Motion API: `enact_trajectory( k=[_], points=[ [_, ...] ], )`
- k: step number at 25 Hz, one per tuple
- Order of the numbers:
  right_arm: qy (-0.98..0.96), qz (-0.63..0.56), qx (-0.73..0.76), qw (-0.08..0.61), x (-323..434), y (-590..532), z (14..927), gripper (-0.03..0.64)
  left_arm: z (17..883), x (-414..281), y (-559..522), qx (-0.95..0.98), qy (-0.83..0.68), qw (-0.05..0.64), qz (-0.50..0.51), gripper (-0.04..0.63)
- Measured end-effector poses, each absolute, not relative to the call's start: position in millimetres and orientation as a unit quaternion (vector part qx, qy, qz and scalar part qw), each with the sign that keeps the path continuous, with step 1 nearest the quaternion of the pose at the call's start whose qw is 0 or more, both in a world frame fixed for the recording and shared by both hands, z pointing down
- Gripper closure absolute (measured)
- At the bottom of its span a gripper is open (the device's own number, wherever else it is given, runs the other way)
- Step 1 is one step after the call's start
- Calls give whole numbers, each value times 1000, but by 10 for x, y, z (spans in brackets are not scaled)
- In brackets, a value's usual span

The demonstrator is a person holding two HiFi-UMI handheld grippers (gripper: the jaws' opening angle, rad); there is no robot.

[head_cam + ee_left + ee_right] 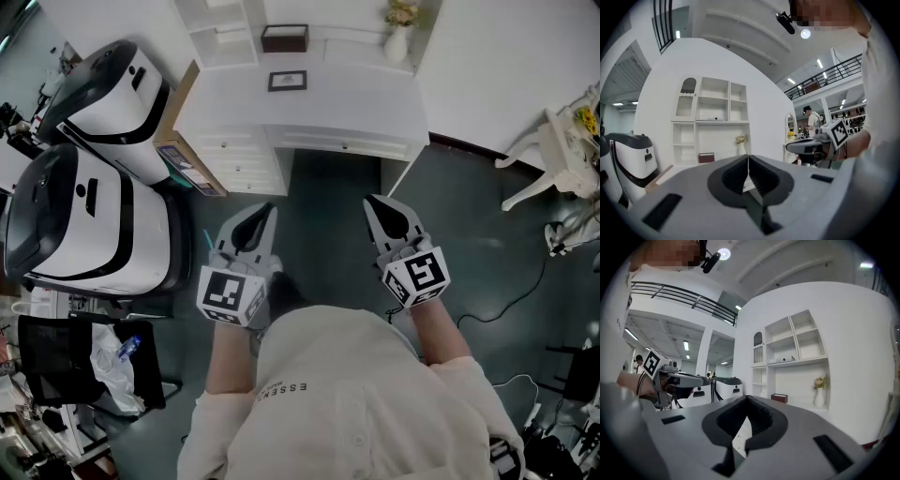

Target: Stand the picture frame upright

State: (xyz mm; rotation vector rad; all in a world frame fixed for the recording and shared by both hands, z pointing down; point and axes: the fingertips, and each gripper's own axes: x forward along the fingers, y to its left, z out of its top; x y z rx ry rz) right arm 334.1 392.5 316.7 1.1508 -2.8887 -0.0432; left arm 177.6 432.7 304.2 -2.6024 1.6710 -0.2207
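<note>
Picture frame [287, 81]: small, rectangular, dark border w/ pale centre. Lies flat, face up, on white table [361, 96], far side, approx. mid-width.

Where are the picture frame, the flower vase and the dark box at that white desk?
picture frame [287, 81], head view, middle of its face.
flower vase [396, 45], head view, its white body.
dark box [284, 37], head view, its top face.

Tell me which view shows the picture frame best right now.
The head view: the picture frame lies flat on the white desk, seen whole from above. Neither gripper view shows it; the left gripper and right gripper cover the desktop, leaving only the shelves and dark box.
</note>
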Motion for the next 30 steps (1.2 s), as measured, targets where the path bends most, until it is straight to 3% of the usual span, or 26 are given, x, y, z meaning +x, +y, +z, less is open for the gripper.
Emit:
enact_trajectory(
  k=[12,16,18,19,20,30],
  points=[
    [-930,2,367,19,3341,3981,3243,601,3104,1800,4414,-839,540,8,-72,592],
    [-923,17,384,31,3365,3904,3323,601,3032,1847,4467,-853,521,13,-27,591],
    [-920,25,391,29,3387,3858,3345,596,2992,1839,4461,-852,524,12,-7,559],
    [-920,30,391,23,3392,3840,3345,544,2994,1830,4443,-850,527,11,-7,495],
    [-920,36,389,18,3388,3823,3343,440,3013,1814,4417,-848,529,10,-12,420],
    [-933,37,358,27,3151,3619,3419,428,3272,1610,4095,-850,524,-8,-55,410]
  ],
)
